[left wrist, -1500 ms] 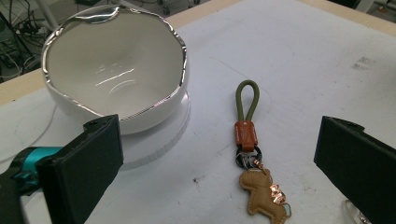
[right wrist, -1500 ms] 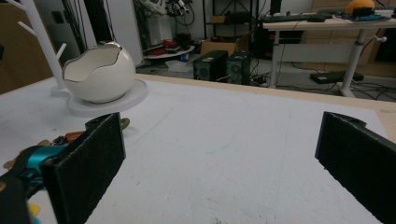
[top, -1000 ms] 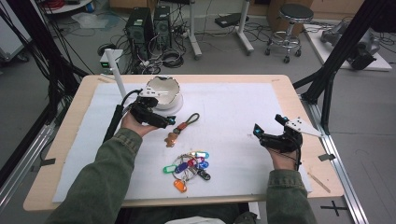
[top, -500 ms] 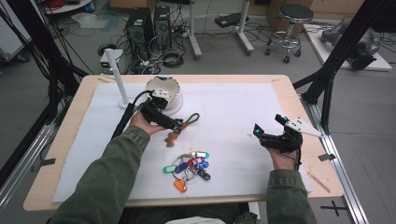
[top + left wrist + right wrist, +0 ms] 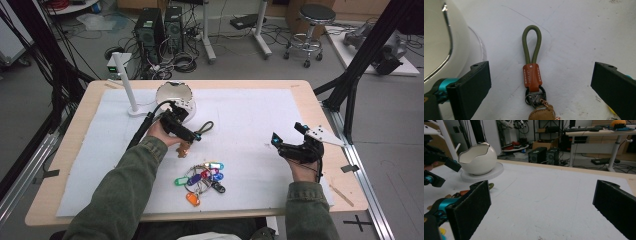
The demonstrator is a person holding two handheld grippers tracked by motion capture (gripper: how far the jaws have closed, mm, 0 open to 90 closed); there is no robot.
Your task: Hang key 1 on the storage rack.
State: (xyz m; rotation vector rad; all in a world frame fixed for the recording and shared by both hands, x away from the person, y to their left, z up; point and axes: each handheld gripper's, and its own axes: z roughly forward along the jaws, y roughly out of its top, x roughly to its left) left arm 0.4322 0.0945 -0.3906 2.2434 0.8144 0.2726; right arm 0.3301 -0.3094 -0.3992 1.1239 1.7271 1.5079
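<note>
Right now, high view: I'm holding my left gripper (image 5: 192, 134) over the white mat (image 5: 250, 115), just above the olive cord keychain (image 5: 204, 128), which is lying in front of the egg-shaped white bowl (image 5: 175, 95). My right gripper (image 5: 291, 137) is sitting well apart on the right side, jaws spread, nothing in them. The bunch of coloured key tags (image 5: 202, 176) is lying nearer to me, between my two hands. Left hand is clearly the nearer one to the cord.

Left gripper view: my jaws are standing wide apart, empty, and the olive cord keychain (image 5: 532, 48) is lying dead centre between them, untouched. Its long axis is running straight away from me along the jaw direction, loop at the far end, brown leather tab (image 5: 532, 76) and dark ring (image 5: 535, 95) at the near end. So the jaws are closing across the cord, which I judge a good line-up; only a descent is needed. Bowl (image 5: 439, 40) is crowding the left jaw.

Right gripper view: jaws are open, looking across the mat at the bowl (image 5: 477, 157).
</note>
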